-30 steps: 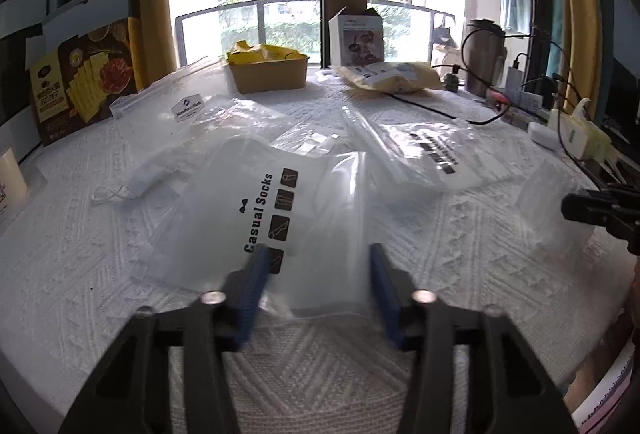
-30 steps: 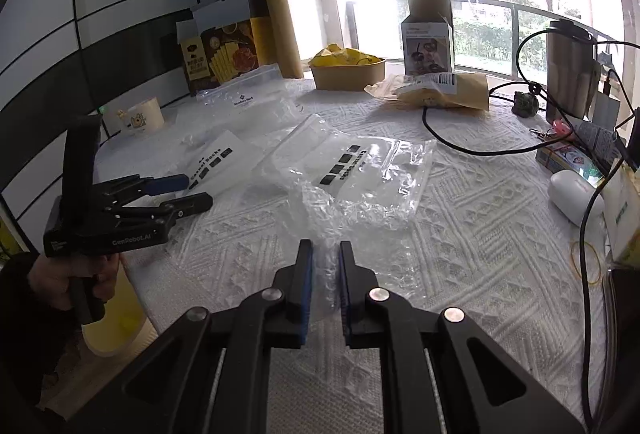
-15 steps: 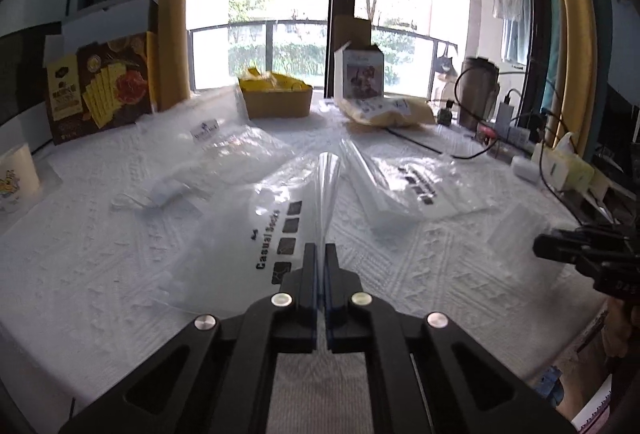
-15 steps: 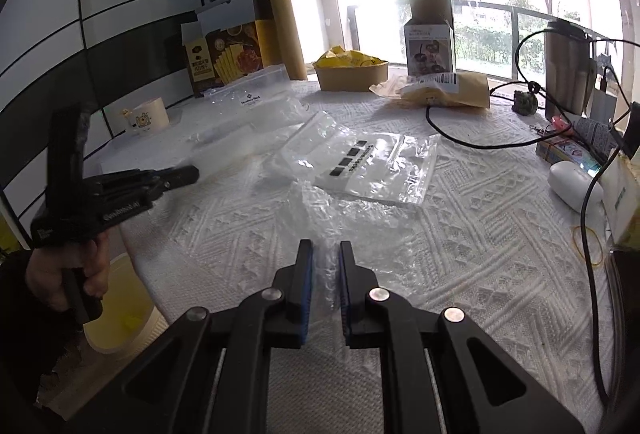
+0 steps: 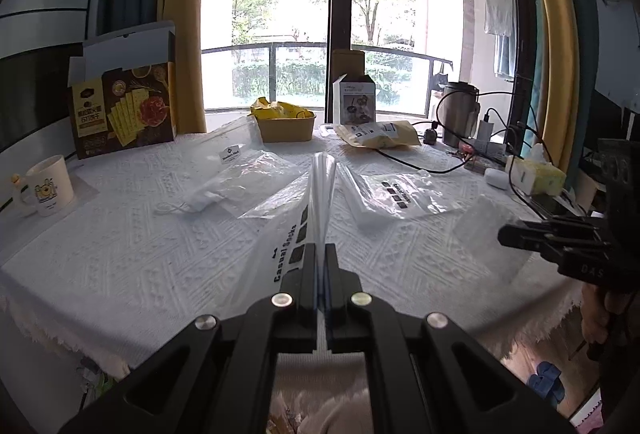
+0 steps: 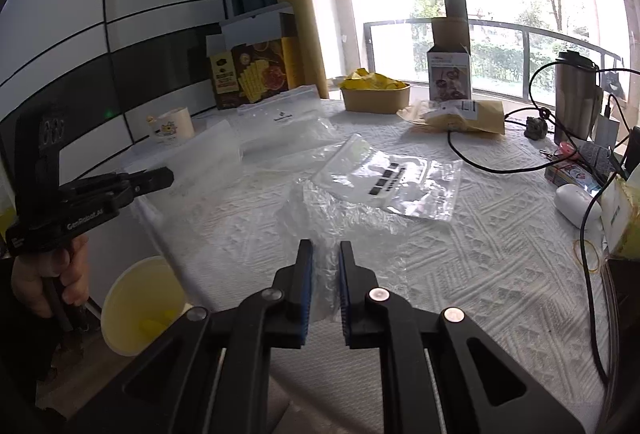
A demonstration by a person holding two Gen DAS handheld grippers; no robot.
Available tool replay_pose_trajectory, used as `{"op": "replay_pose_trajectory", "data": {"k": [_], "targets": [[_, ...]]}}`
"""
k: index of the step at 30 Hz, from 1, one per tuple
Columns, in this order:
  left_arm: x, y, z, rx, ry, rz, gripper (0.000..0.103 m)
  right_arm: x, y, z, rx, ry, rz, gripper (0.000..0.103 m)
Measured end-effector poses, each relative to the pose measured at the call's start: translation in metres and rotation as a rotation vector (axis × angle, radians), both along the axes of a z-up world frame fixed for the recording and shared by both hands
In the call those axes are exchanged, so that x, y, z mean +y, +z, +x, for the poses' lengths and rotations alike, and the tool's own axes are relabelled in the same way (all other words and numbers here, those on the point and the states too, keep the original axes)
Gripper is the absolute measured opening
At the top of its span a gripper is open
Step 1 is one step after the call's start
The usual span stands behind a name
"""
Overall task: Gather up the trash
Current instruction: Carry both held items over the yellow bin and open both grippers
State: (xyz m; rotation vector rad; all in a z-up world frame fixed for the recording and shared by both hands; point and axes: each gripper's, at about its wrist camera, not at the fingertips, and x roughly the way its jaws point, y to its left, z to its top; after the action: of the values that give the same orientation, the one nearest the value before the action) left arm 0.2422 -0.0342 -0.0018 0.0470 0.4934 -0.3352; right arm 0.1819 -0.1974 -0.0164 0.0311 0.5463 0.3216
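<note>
My left gripper (image 5: 320, 250) is shut on a clear "Casual Socks" bag (image 5: 286, 234). The bag is pinched into an upright fold and lifted over the table's near edge. In the right wrist view the left gripper (image 6: 162, 176) shows at the left, with that bag (image 6: 208, 162) hanging pale from it. My right gripper (image 6: 325, 254) is shut on a crumpled clear plastic wrap (image 6: 320, 206) that trails onto the white tablecloth (image 6: 460, 266). From the left wrist camera, the right gripper (image 5: 516, 236) comes in from the right edge with the wrap (image 5: 484, 226).
A yellow bin (image 6: 136, 306) stands below the table's left edge. On the cloth lie a second printed bag (image 6: 396, 182), a labelled zip bag (image 5: 240, 162) and a face mask (image 5: 200, 198). Farther back are a paper bowl of yellow wrappers (image 5: 286, 126), a padded envelope (image 5: 380, 136), a cracker box (image 5: 124, 110), a mug (image 5: 48, 186) and cables (image 6: 480, 162).
The left gripper went from open around the socks bag to shut on it, then pulled back and up, folding the bag. The right gripper drew back a little with the wrap.
</note>
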Motion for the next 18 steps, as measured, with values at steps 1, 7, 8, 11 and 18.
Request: {"op": "replay_pose_trajectory", "data": {"k": [1, 7, 8, 11, 18], "targets": [[0.002, 0.001, -0.004, -0.002, 0.000, -0.002, 0.002, 0.002, 0.001, -0.002, -0.002, 0.003, 0.001, 0.011], [0.012, 0.006, -0.035, -0.023, 0.022, 0.018, 0.002, 0.012, 0.005, -0.014, -0.012, 0.032, 0.002, 0.011], [0.014, 0.006, -0.041, -0.026, 0.028, 0.016, 0.002, 0.014, 0.005, -0.016, -0.014, 0.040, 0.008, 0.011], [0.024, 0.008, -0.056, -0.029, 0.047, 0.002, 0.002, 0.021, 0.006, -0.023, -0.016, 0.068, 0.025, 0.011], [0.047, 0.002, -0.085, -0.016, 0.086, -0.019, 0.002, 0.044, 0.006, -0.039, -0.028, 0.117, 0.016, 0.011]]}}
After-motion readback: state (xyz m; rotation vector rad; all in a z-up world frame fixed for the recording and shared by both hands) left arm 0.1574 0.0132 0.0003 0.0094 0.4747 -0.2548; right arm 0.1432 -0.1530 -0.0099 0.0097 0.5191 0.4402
